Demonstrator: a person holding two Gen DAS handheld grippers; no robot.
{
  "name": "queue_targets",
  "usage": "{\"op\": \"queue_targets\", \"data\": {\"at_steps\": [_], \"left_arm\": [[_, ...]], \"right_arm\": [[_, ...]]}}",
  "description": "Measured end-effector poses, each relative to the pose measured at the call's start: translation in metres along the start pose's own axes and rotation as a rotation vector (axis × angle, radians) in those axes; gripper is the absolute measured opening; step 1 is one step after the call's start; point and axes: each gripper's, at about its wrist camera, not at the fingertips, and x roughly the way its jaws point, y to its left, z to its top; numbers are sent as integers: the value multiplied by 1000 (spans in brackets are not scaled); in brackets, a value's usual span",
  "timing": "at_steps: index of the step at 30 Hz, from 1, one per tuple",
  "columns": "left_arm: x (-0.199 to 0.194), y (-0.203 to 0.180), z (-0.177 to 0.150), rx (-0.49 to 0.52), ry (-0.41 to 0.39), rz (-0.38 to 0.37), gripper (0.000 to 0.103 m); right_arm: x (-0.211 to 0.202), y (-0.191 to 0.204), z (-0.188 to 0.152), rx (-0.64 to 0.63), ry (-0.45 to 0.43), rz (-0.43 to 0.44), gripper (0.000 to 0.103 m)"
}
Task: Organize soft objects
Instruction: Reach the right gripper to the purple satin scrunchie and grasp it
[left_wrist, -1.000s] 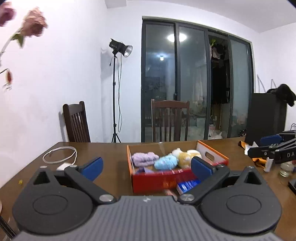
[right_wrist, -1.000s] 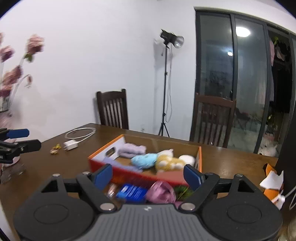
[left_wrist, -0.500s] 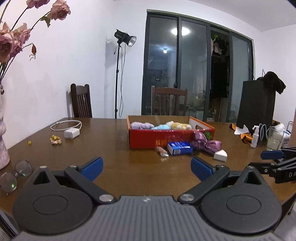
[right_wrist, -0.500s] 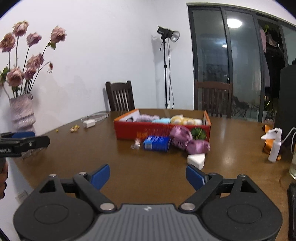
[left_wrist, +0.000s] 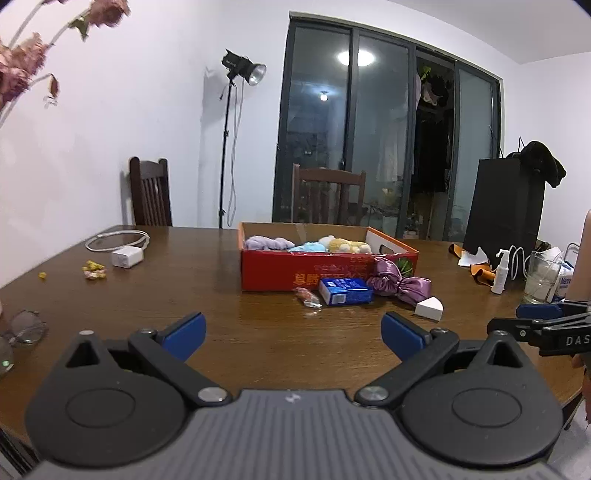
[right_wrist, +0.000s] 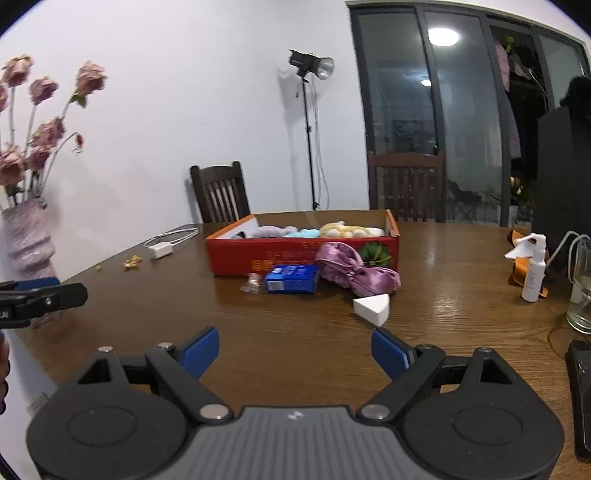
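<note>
left gripper (left_wrist: 293, 326): jaws wide, holds nothing | right gripper (right_wrist: 295, 350): jaws wide, holds nothing | purple scrunchie (right_wrist: 354, 273): on table (right_wrist: 443, 295), touching red box (right_wrist: 295, 254) | white sponge (right_wrist: 372, 310): near scrunchie

The green object (right_wrist: 375, 254) is half hidden behind the purple satin scrunchie (right_wrist: 354, 271); the red box's (right_wrist: 295, 254) print is unreadable; the phone (right_wrist: 581, 391) is cut off at right.

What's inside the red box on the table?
The red box holds a lilac plush, a light blue one and a yellow one. Its near wall hides the floor and anything lying lower.
</note>
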Motion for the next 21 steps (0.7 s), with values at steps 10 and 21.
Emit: {"op": "queue_targets", "data": {"at_steps": [10,21], "left_arm": [[106,-36,37,21,63,-142,100],[263,-73,73,40,226,-335,69]], "right_arm": [[62,-52,30,75,42,-24,82],[177,-106,58,218,146,-29,66]]}}
